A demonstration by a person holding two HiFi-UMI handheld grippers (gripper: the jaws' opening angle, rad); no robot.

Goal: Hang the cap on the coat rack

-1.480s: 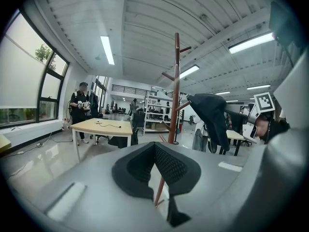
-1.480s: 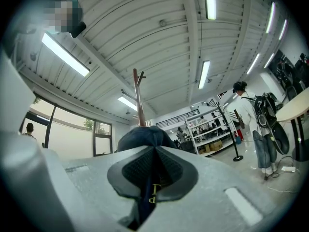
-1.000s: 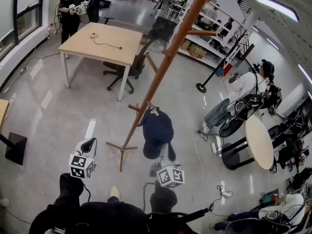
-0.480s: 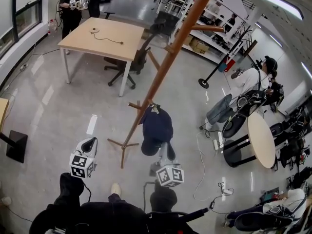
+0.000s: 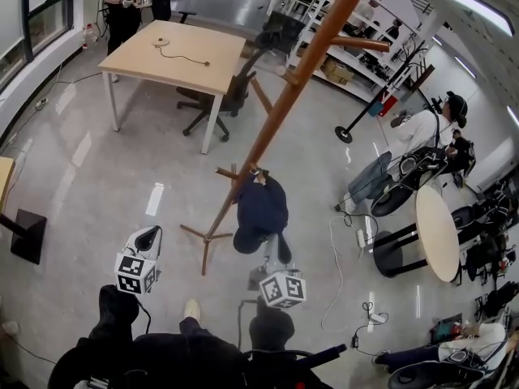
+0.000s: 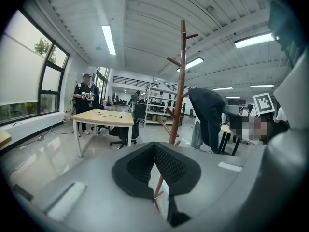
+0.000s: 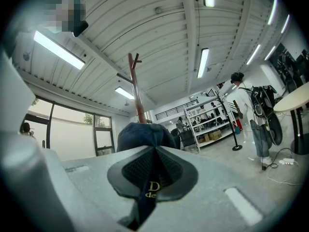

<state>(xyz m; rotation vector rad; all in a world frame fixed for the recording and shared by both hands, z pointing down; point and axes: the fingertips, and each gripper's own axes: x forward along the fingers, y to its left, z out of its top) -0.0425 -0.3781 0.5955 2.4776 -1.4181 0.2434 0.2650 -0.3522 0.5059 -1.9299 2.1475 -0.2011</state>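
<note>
We list, largest first: a grey polished floor (image 5: 97, 185); a rectangular wooden table (image 5: 174, 55) at the far side with an office chair (image 5: 219, 100) beside it; a round table (image 5: 438, 233) at the right. Next, one tall wooden coat rack (image 5: 268, 128), its pole slanting across the head view and its tripod foot on the floor. Next, one dark navy cap (image 5: 261, 213), held up just beside the pole with its crown against a low peg; we cannot tell whether it rests on that peg. Next, the right gripper (image 5: 272, 251), its jaws pinched together on the cap's edge, where gold lettering shows between the pads in the right gripper view. Last, the left gripper (image 5: 147, 237), held apart from the rack at the left, its jaws together with nothing between them.
</note>
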